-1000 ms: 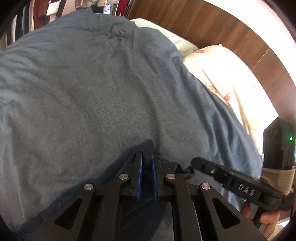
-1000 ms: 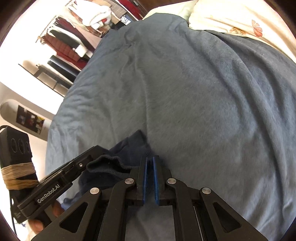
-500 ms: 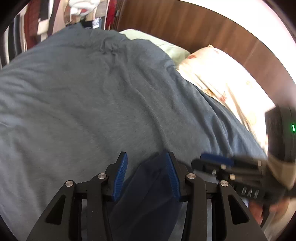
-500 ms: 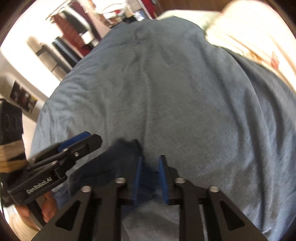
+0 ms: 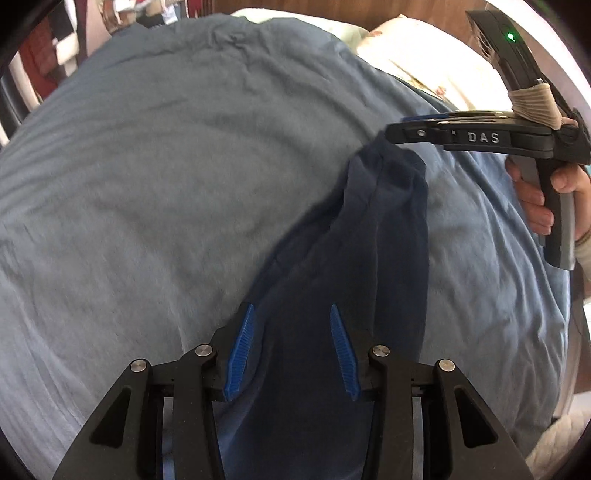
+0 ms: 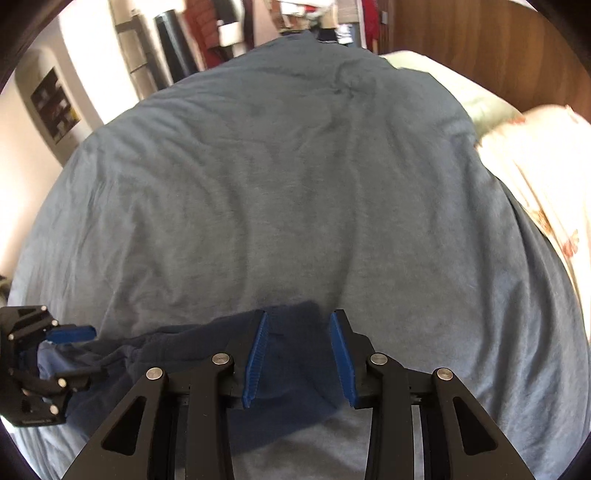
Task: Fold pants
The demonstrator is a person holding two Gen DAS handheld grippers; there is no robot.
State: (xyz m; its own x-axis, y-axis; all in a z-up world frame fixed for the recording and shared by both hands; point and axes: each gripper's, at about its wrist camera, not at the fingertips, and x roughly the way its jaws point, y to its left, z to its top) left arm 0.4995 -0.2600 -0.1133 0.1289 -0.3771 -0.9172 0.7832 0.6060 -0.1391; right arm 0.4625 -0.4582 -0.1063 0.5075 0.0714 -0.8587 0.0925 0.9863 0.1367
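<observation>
Dark navy pants (image 5: 354, 258) lie in a long strip on the blue-grey bed cover (image 5: 166, 177). My left gripper (image 5: 291, 314) is open, its blue pads either side of one end of the pants. My right gripper (image 6: 297, 319) is open over the other end (image 6: 291, 365). In the left wrist view the right gripper (image 5: 406, 123) shows side-on at the far end of the pants, held by a hand (image 5: 543, 199). In the right wrist view the left gripper (image 6: 66, 354) shows at the far left with fabric lying between its fingers.
Floral pillows (image 6: 546, 177) and a pale green pillow (image 6: 469, 92) lie by the wooden headboard (image 6: 480, 44). Hanging clothes (image 6: 221, 29) and a rack stand beyond the far bed edge.
Both grippers went from shut on the pants to open. They have moved apart, and the pants now lie stretched out between them on the bed.
</observation>
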